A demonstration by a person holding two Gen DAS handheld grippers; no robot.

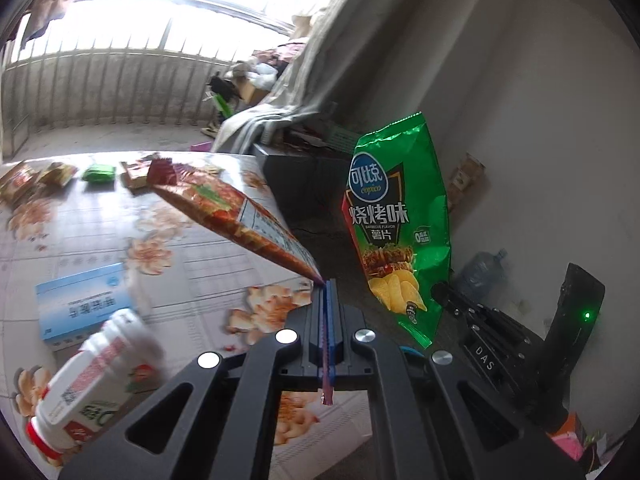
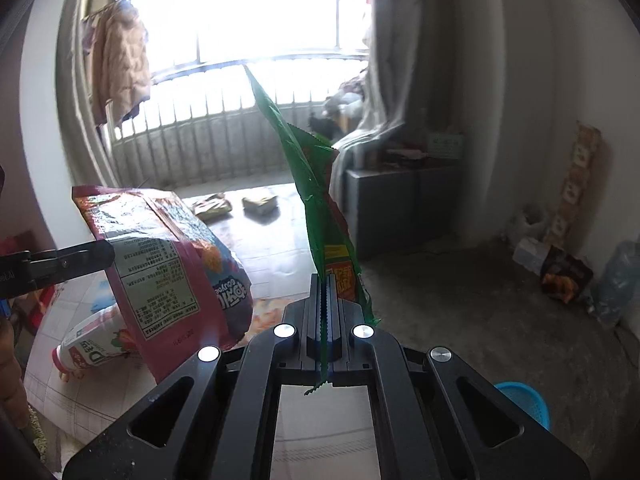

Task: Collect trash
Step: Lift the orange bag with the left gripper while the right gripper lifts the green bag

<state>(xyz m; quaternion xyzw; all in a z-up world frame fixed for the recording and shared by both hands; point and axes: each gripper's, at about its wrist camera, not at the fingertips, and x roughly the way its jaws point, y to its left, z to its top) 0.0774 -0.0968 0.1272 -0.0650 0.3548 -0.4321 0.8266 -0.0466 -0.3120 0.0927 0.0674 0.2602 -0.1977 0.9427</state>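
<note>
My left gripper (image 1: 326, 284) is shut on the edge of a red snack bag (image 1: 236, 220) and holds it above the floral table (image 1: 200, 280). The red snack bag also shows in the right wrist view (image 2: 168, 276), with the left gripper's fingers (image 2: 72, 260) clamped on it. My right gripper (image 2: 325, 280) is shut on a green chip bag (image 2: 320, 208) and holds it upright in the air. The green chip bag also shows in the left wrist view (image 1: 400, 232), right of the table edge, with the right gripper (image 1: 444, 292) below it.
On the table lie a white bottle with a red cap (image 1: 92, 380), a blue-white box (image 1: 84, 300) and several small wrappers (image 1: 98, 172) at the far end. A blue basket (image 2: 524, 404) stands on the floor at lower right. A water jug (image 2: 616, 280) and clutter line the wall.
</note>
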